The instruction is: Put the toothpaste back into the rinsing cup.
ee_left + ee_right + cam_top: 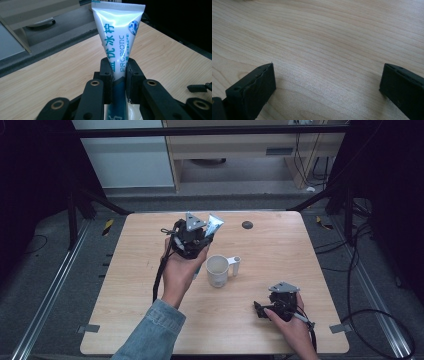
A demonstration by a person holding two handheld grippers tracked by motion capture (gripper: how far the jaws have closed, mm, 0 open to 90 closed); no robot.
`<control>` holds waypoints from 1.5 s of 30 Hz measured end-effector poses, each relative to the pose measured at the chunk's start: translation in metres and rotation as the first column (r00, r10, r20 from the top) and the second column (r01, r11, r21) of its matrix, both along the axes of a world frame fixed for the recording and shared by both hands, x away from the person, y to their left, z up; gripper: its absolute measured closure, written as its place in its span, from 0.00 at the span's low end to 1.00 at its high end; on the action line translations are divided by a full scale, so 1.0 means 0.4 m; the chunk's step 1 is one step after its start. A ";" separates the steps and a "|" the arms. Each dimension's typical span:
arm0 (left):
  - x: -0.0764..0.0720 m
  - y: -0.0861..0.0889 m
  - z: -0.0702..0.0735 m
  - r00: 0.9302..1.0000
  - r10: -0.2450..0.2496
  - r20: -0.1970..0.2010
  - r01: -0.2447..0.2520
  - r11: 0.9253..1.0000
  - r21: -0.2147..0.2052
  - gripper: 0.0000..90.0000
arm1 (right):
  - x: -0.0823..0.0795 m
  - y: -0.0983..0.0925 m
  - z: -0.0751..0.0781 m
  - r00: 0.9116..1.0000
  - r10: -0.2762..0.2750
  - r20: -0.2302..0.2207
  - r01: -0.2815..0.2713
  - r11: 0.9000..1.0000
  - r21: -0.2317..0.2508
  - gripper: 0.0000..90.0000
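The toothpaste tube (pixel 117 37) is a soft, glossy plastic tube, white with a pearly sheen, fading to deep blue toward its lower end, flat and wide at the crimped seal and narrowing downward. It bears blue Chinese characters, the word "PROBIOTIC" along its length, and a small round blue-speckled emblem near the seal. The left tongs (pixel 117 75) are clamped on it about midway, matte black pads pressing both flanks, so the tube stands crimped end up, held in the air above the surface (pixel 280 255), as the high view shows at (pixel 215 224).

The left gripper view gives the print, the sheen and the brass-ringed pivot holes on the black linkage arms; the high view is too small for any of that, but it shows the tube's place: above the far middle of the surface, just behind a cup (pixel 218 270). That cup is off-white, cylindrical and open-topped, with a white handle sticking out to its right.

The surface is pale wood-grain laminate, a rounded-corner rectangle with a small dark round disc (pixel 247 225) near its far edge.

The right tongs (pixel 327 87) stand wide, nothing between their two blocky, black, slightly ribbed pads, close over the fine streaked grain. In the high view they (pixel 260 310) sit low near the front right corner.
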State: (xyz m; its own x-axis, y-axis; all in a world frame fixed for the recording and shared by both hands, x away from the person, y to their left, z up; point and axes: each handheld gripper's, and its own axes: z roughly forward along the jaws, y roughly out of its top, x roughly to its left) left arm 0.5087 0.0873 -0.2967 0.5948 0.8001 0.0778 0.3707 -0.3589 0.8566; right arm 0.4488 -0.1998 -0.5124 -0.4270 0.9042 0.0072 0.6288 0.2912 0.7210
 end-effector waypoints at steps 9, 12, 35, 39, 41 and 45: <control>0.013 -0.028 0.006 0.999 0.012 0.037 -0.011 0.999 -0.047 0.87 | 0.000 0.000 0.000 1.000 0.001 -0.001 -0.001 1.000 0.002 0.01; 0.020 -0.033 0.001 0.999 0.016 0.034 -0.014 0.998 -0.060 0.86 | 0.000 0.000 0.000 1.000 0.001 0.000 -0.001 1.000 0.002 0.01; 0.050 -0.077 0.001 0.996 0.049 0.075 -0.039 0.991 -0.129 0.87 | 0.000 -0.001 -0.001 1.000 0.001 0.002 -0.001 1.000 0.000 0.01; 0.054 -0.085 -0.004 0.996 0.049 0.076 -0.039 0.990 -0.135 0.87 | 0.000 -0.001 -0.001 1.000 0.001 0.002 -0.001 1.000 0.000 0.01; 0.054 -0.088 -0.007 0.996 0.047 0.081 -0.036 0.990 -0.135 0.86 | 0.000 -0.001 -0.001 1.000 0.001 0.002 -0.001 1.000 0.000 0.01; 0.055 -0.093 -0.009 0.996 0.045 0.083 -0.033 0.989 -0.141 0.87 | 0.000 -0.001 -0.001 1.000 0.000 0.001 0.000 1.000 0.001 0.01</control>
